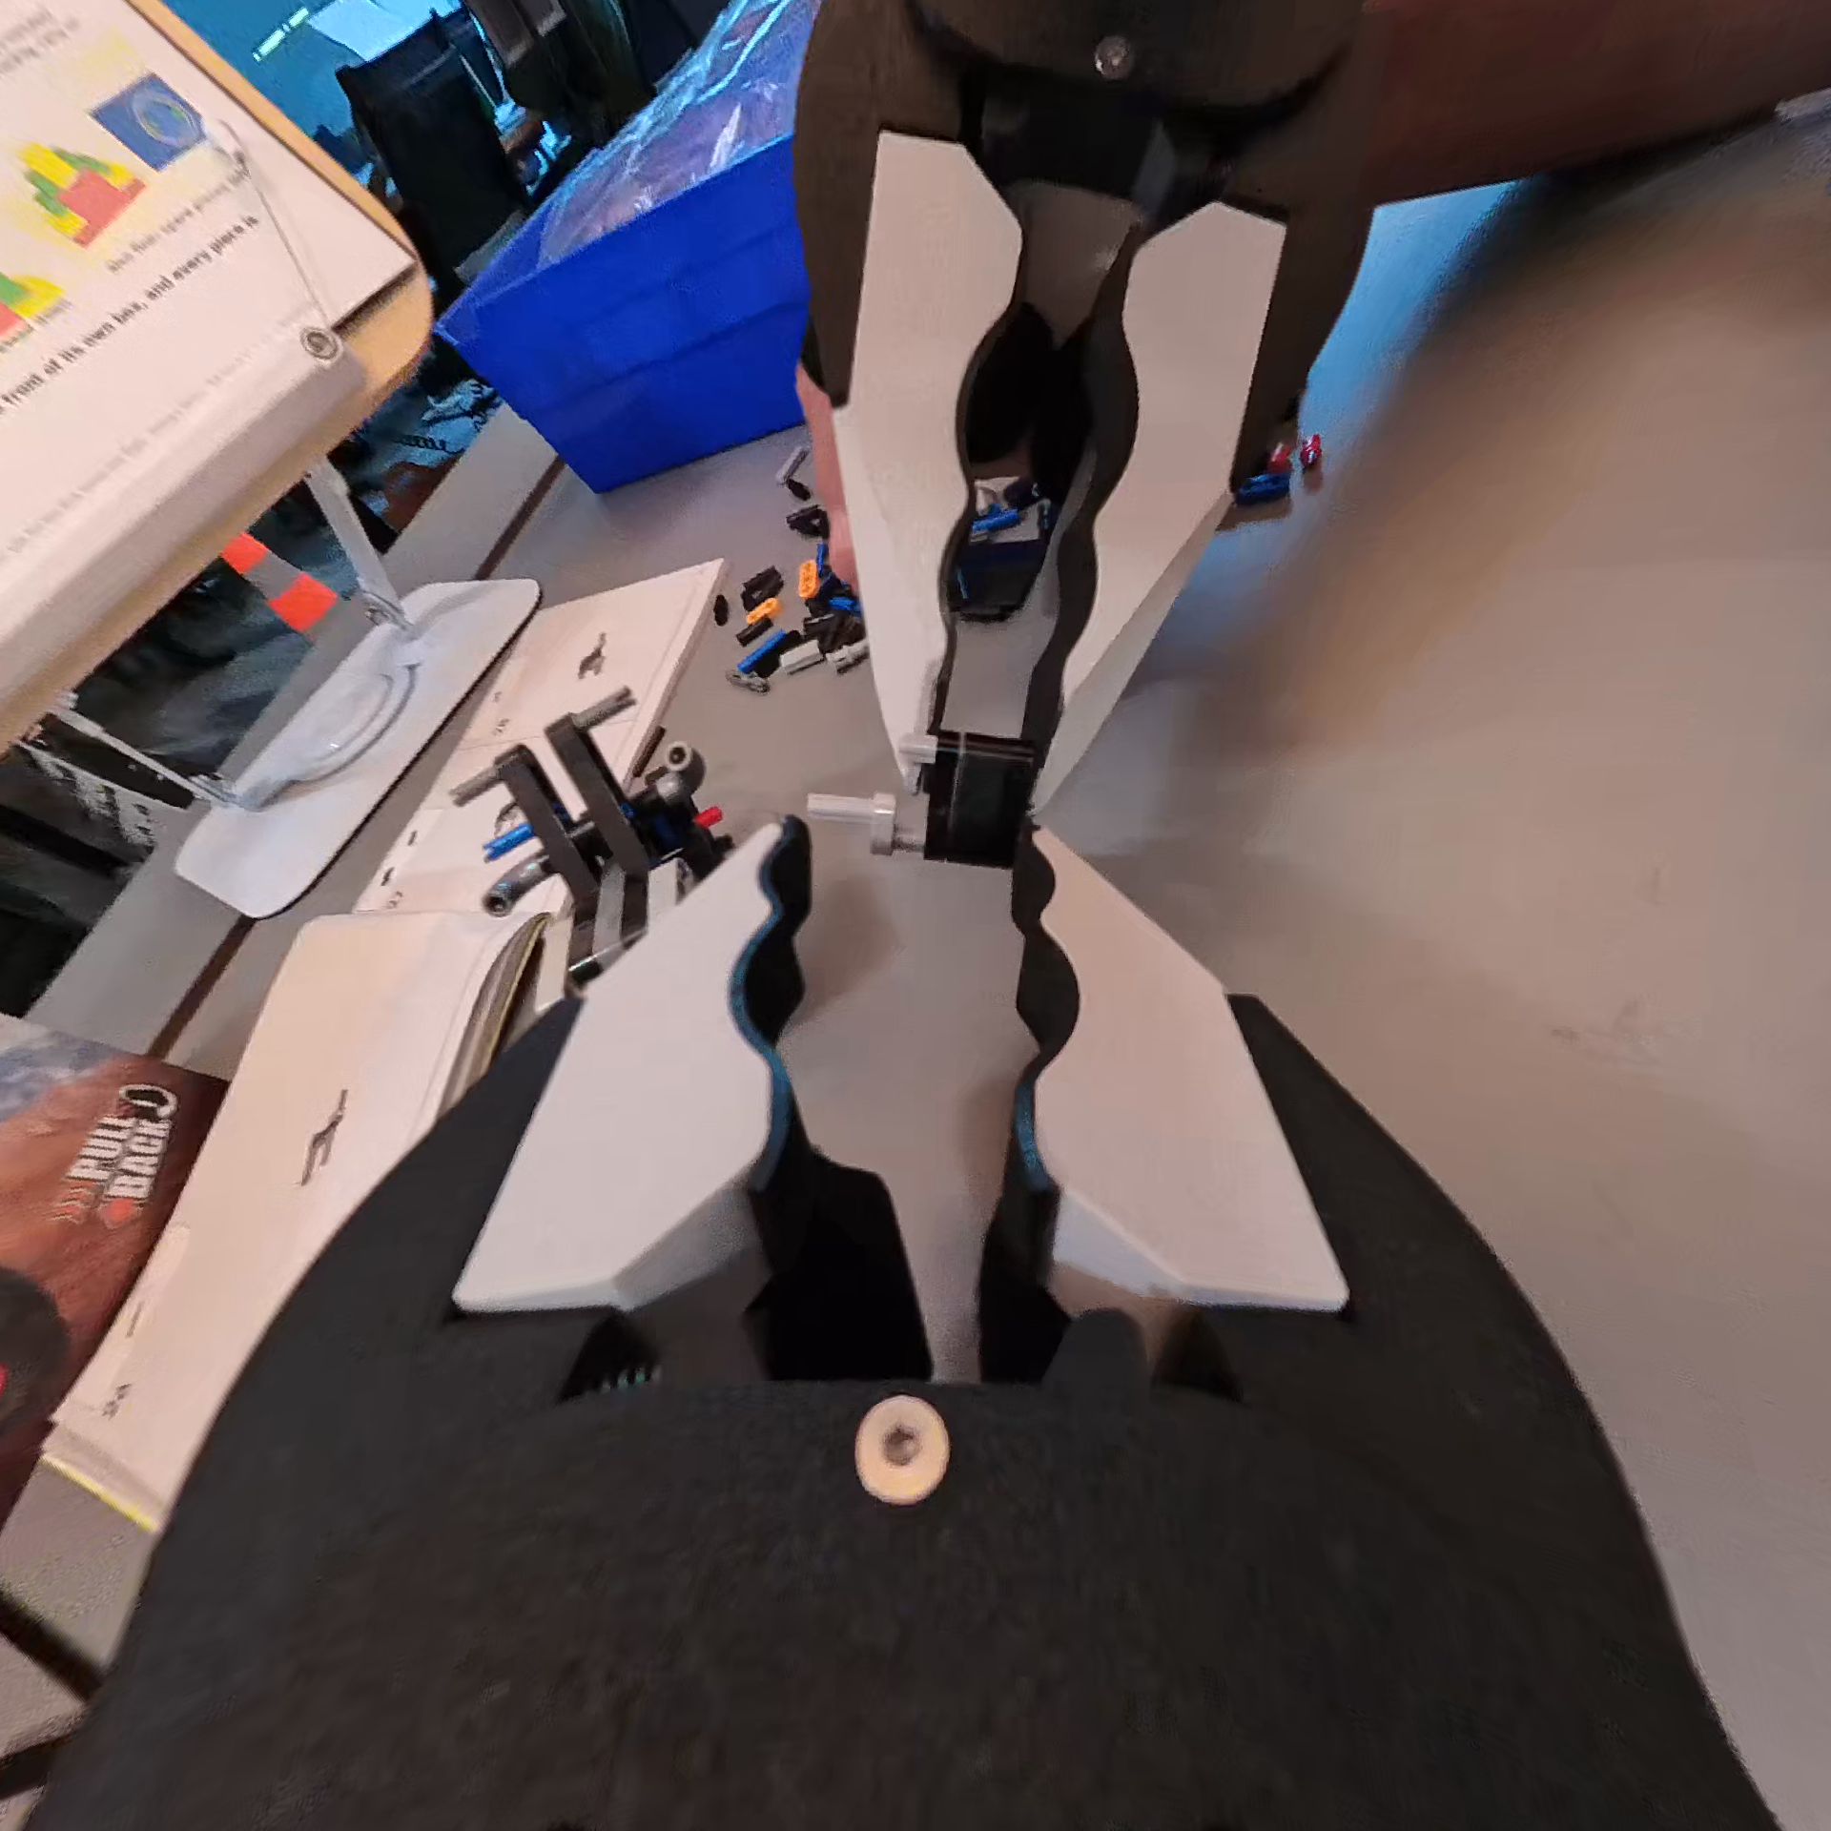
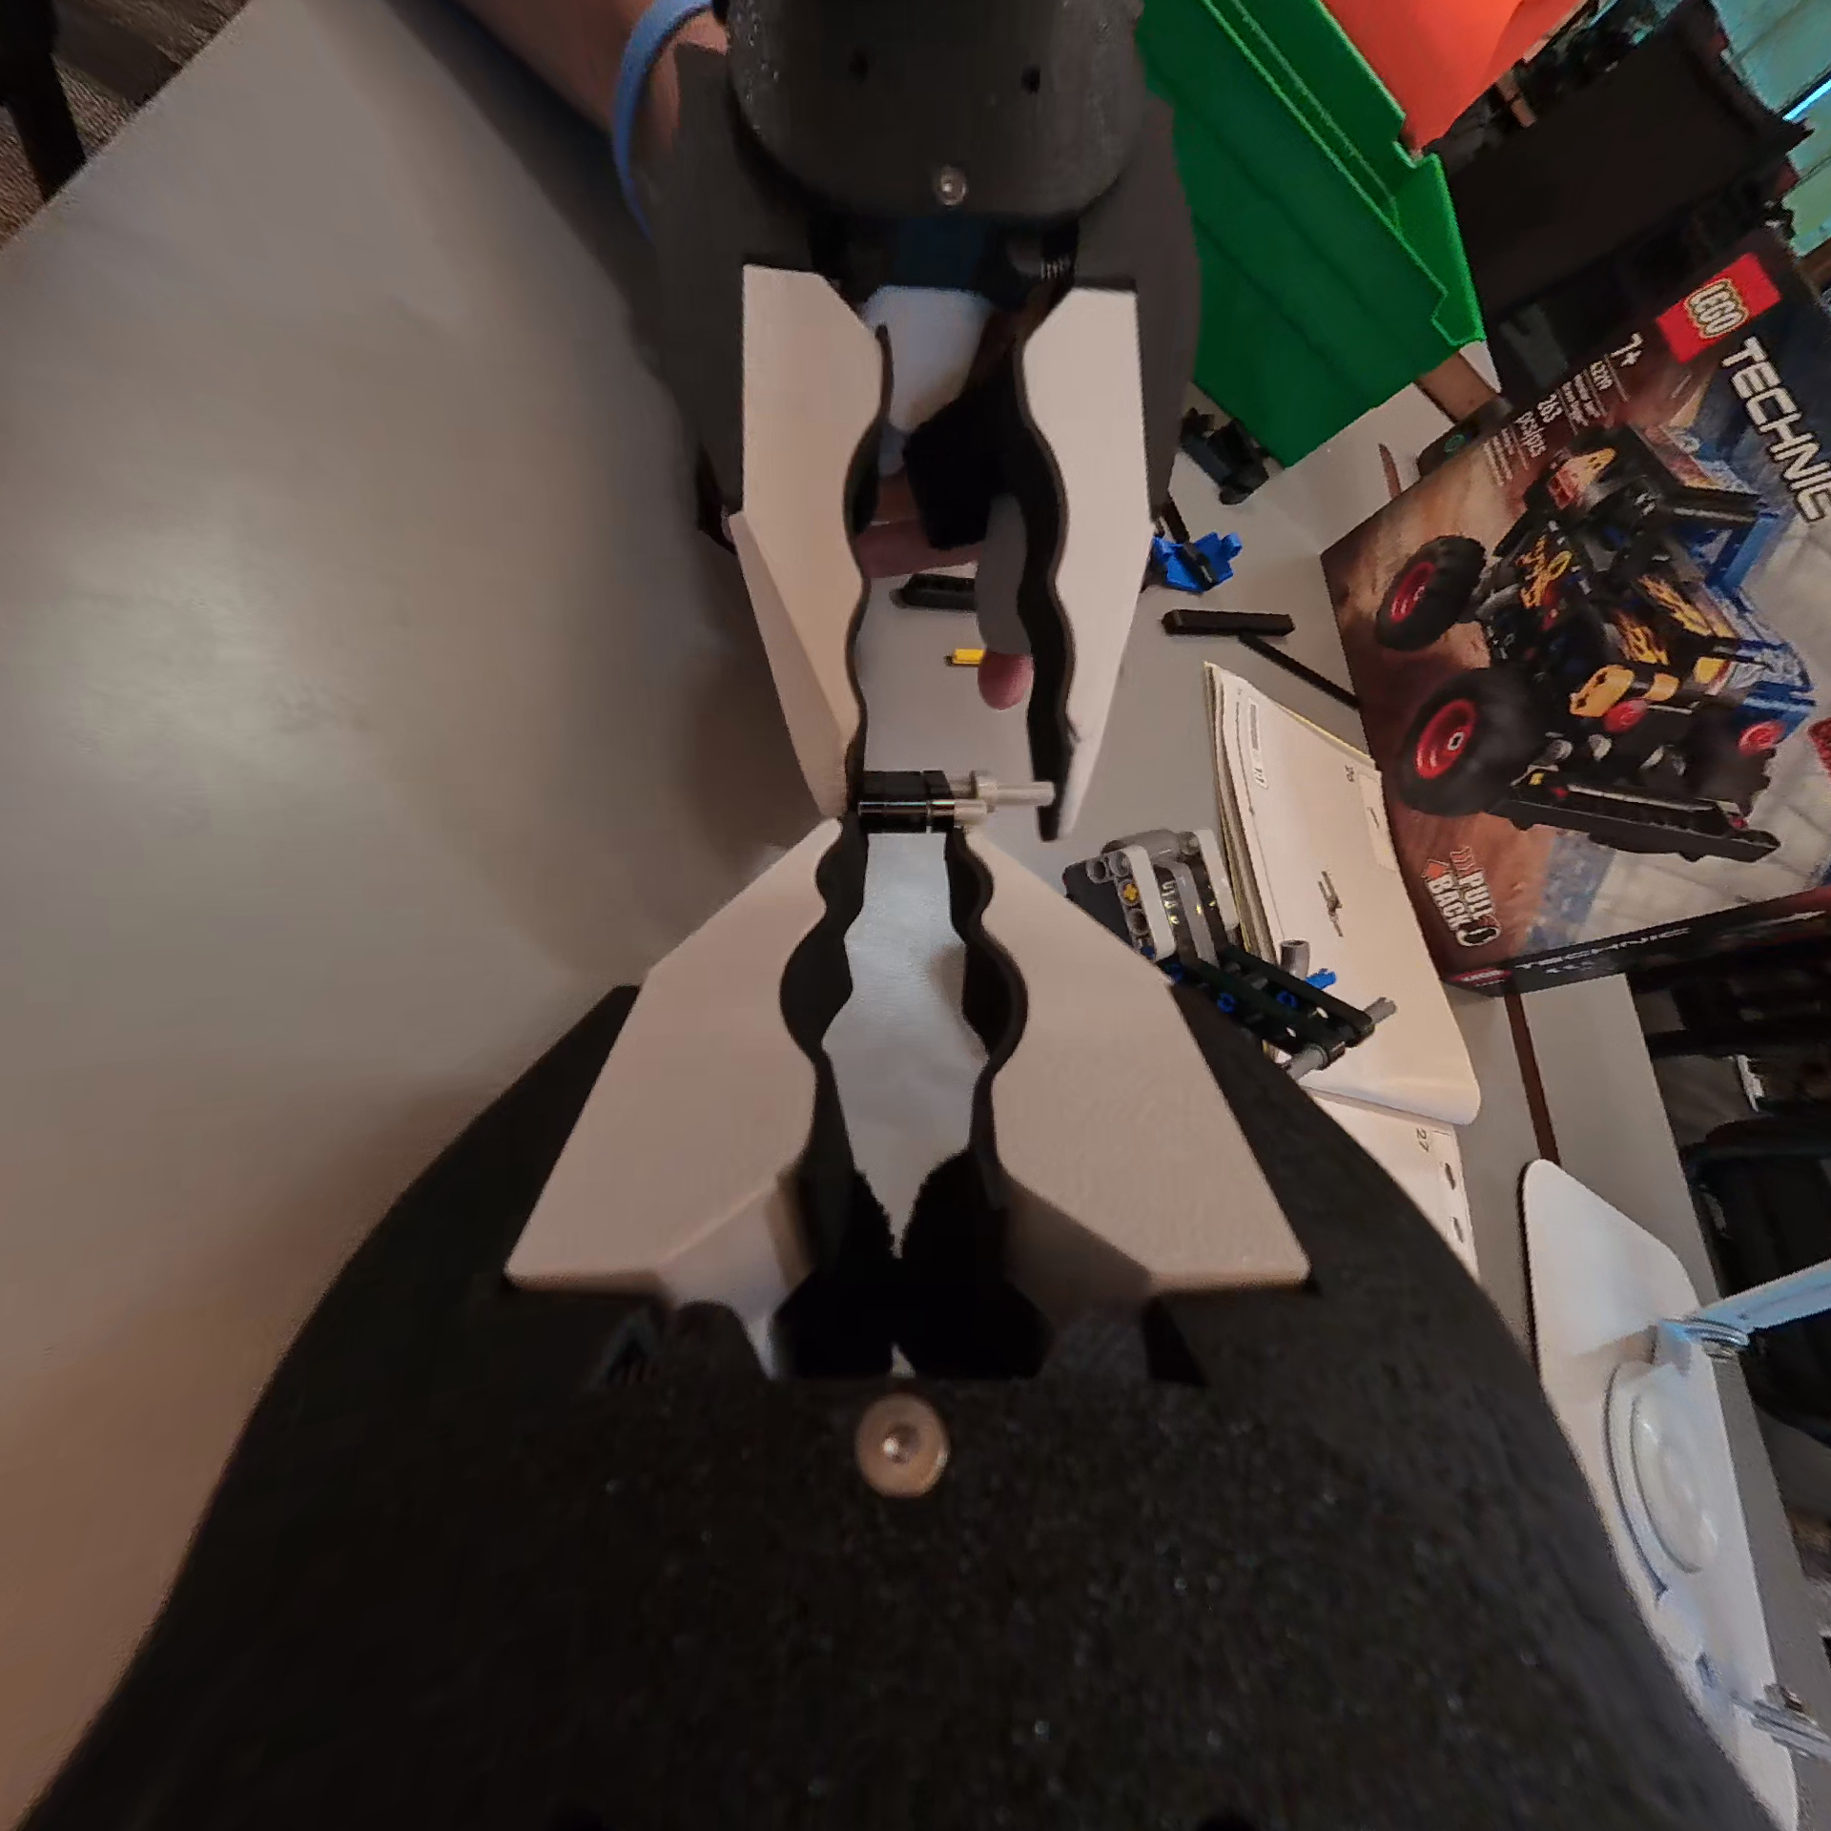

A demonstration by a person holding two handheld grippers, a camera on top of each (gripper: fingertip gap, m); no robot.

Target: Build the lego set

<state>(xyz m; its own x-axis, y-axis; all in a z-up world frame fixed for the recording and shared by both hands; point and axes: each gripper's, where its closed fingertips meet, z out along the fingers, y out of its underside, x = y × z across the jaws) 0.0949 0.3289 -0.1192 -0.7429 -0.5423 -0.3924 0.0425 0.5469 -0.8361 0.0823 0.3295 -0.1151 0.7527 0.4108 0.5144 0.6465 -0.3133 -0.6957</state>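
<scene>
My right gripper is shut on a small black lego piece with two light grey pins sticking out of one side. It holds the piece above the grey table. In the left wrist view the right gripper comes down from the top with the black piece at its tips. My left gripper is open, tip to tip with the right one. Its fingers stand either side of the piece and its pins. A partly built black and grey assembly lies on the open instruction booklet.
Loose small pieces lie behind on the table, in front of a blue bin. The set's box and green bins stand on the booklet side. A white stand base holds a printed board nearby. Less than 4 cm separates the two grippers' tips.
</scene>
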